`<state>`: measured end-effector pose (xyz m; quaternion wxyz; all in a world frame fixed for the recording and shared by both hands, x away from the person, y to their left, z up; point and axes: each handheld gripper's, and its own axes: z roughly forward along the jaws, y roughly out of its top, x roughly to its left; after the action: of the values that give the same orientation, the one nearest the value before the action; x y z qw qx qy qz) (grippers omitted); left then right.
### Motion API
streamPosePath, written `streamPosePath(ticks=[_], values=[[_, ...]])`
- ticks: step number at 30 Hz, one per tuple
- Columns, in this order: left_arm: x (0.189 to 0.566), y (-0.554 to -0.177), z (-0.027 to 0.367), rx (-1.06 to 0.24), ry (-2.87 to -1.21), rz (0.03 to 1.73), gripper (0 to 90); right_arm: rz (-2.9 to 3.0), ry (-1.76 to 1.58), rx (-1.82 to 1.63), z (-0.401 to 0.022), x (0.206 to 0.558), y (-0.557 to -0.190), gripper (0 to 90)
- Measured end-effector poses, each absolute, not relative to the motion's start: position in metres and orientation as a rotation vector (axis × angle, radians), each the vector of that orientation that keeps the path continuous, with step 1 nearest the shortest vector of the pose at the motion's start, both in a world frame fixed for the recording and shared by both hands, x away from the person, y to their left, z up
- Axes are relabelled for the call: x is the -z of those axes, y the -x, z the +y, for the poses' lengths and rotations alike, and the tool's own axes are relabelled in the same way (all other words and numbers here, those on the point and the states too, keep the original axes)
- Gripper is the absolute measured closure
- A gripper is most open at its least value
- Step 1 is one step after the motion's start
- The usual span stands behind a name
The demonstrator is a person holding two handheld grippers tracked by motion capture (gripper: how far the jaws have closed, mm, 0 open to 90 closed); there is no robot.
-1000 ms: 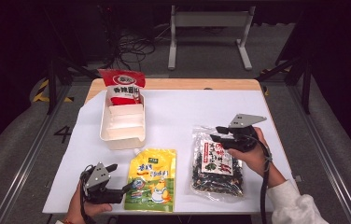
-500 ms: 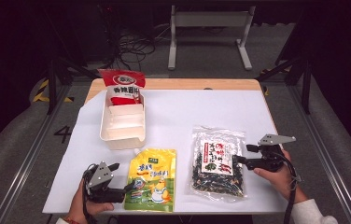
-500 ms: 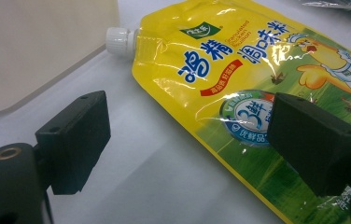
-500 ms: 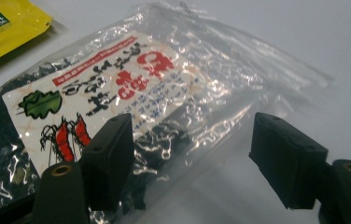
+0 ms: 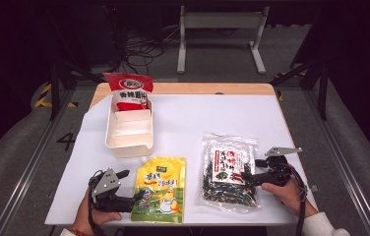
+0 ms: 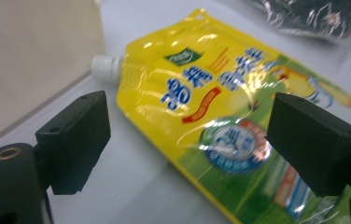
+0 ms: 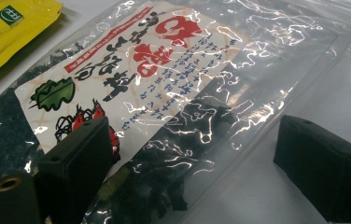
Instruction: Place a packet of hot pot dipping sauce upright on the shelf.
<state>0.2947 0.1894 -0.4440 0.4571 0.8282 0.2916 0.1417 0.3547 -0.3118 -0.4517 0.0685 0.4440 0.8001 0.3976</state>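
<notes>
1. A clear seaweed packet with a white label and red lettering is lying flat on the white table, toward the person's right; dark dried leaves are showing through the shiny film.
2. The right gripper is resting low at the packet's right edge, pointing in over it; its jaws have just been opening and are now standing wide apart; in the right gripper view one jaw is lying over the packet and the other beside its clear edge, and neither pad is pressing on it, so nothing is being held.
3. A yellow spouted pouch is lying just left of the packet, its white cap pointing toward the tray; the two bags are lying apart.
4. The left gripper is sitting at the pouch's lower left edge; its jaws are standing open with the pouch beneath and between them; whether a pad is brushing the pouch is hard to tell from the blurred close view.
5. A white tray is standing farther back on the left; a red and white bag is leaning at its far end.
</notes>
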Motion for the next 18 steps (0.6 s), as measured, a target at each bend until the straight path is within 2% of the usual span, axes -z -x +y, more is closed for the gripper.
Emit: streamPosePath(ticks=[2, 5, 9, 14, 18], values=[[0.438, -0.297, 0.181, -0.318, -2.044, 0.685, 14.2, 2.433, -1.347, -1.191, -0.312, 0.450, -0.356, 17.5], [0.430, -0.301, 0.162, -0.254, -2.066, 0.628, 14.2, 2.467, -1.362, -1.225, -0.310, 0.448, -0.355, 35.7], [0.423, -0.309, 0.132, -0.175, -2.112, 0.568, 14.1, 2.486, -1.385, -1.296, -0.312, 0.451, -0.356, 48.0], [0.423, -0.323, 0.089, -0.046, -2.132, 0.553, 13.8, 2.500, -1.385, -1.339, -0.315, 0.452, -0.356, 55.8], [0.429, -0.331, 0.056, 0.003, -2.182, 0.543, 13.8, 2.502, -1.366, -1.338, -0.315, 0.451, -0.355, 59.4]])
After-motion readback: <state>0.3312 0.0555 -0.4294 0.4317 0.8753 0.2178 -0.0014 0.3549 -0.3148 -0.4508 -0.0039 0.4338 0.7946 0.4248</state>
